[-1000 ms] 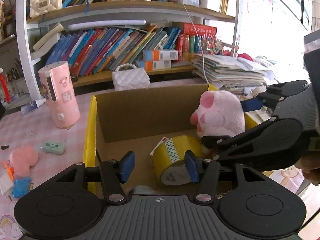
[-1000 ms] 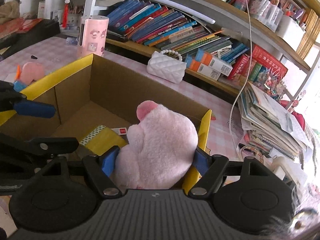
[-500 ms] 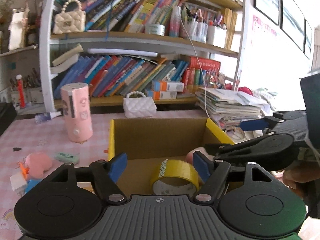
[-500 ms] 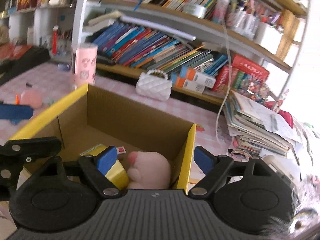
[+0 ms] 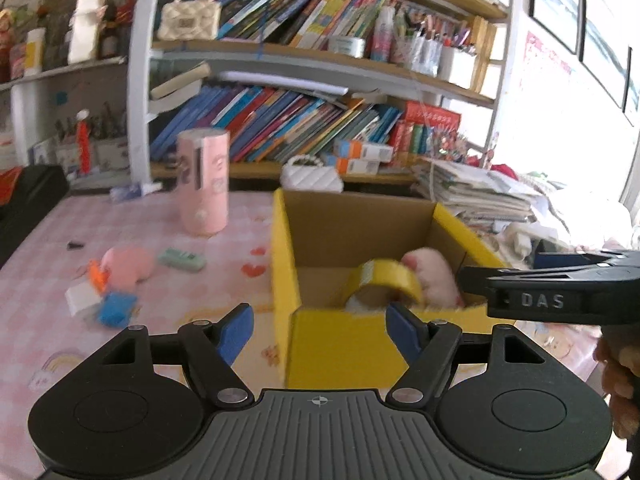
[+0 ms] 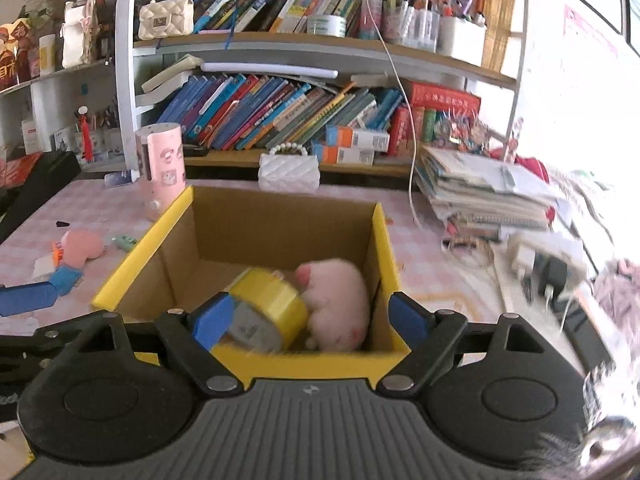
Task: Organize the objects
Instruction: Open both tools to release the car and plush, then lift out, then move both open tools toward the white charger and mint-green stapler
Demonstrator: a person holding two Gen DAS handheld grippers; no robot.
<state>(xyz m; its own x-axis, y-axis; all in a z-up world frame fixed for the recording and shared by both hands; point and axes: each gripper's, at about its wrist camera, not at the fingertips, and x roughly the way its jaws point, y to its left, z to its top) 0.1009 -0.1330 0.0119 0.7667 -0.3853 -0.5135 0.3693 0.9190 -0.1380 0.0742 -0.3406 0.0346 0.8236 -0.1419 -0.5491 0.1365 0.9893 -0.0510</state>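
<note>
A yellow cardboard box (image 5: 340, 344) (image 6: 384, 240) stands on the pink checked table. Inside lie a yellow tape roll (image 5: 386, 280) (image 6: 266, 312) and a pink plush toy (image 5: 434, 278) (image 6: 338, 306). My left gripper (image 5: 320, 330) is open and empty, just in front of the box's near wall. My right gripper (image 6: 306, 320) is open and empty, above the box's near edge; it shows in the left wrist view (image 5: 560, 292) at the right. On the table to the left lie a small pink plush (image 5: 126, 264) (image 6: 82, 246), a green eraser-like item (image 5: 182, 259) and blue, white and orange bits (image 5: 100, 300).
A pink cylinder (image 5: 204, 182) (image 6: 160, 172) stands left of the box. A white quilted purse (image 6: 289, 172) sits behind it under a bookshelf full of books (image 6: 280, 112). A stack of papers (image 6: 484, 196) and cables (image 6: 548, 268) lie to the right.
My right gripper opened and dropped the pink plush into the box, then drew back. Both grippers pulled up and away from the box.
</note>
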